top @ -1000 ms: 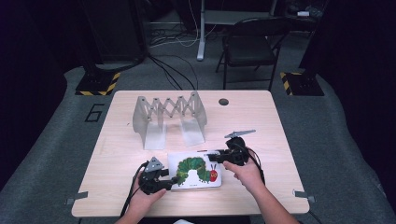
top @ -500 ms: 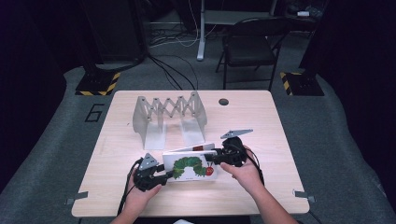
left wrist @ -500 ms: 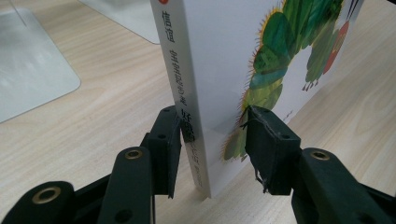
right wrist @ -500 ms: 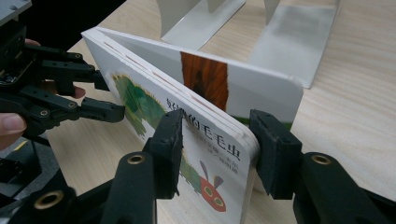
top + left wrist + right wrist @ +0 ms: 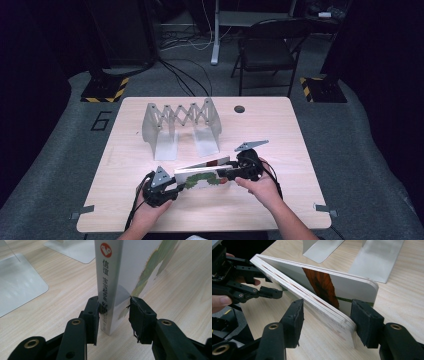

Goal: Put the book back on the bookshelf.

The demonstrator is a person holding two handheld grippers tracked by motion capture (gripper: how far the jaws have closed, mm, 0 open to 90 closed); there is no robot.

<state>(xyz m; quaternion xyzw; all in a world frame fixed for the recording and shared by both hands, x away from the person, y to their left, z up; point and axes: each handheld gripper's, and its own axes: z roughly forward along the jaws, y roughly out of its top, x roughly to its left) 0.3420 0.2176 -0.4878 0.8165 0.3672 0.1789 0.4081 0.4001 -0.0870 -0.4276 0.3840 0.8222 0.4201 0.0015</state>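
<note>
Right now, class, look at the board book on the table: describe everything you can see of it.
The board book has thick, white-edged cardboard pages with rounded corners, a green caterpillar picture on its cover and a white spine printed with Chinese characters under a red logo. It stands tilted on edge on the near part of the wooden table, in front of the expanding metal book rack. The left gripper straddles its spine end; the right gripper straddles the opposite end.

Grey carpet floor (image 5: 360,150), black folding chair (image 5: 267,50), dark surroundings

Wooden table (image 5: 280,130) carries a folding rack (image 5: 181,127) (accordion-style), book (image 5: 202,176).
</note>
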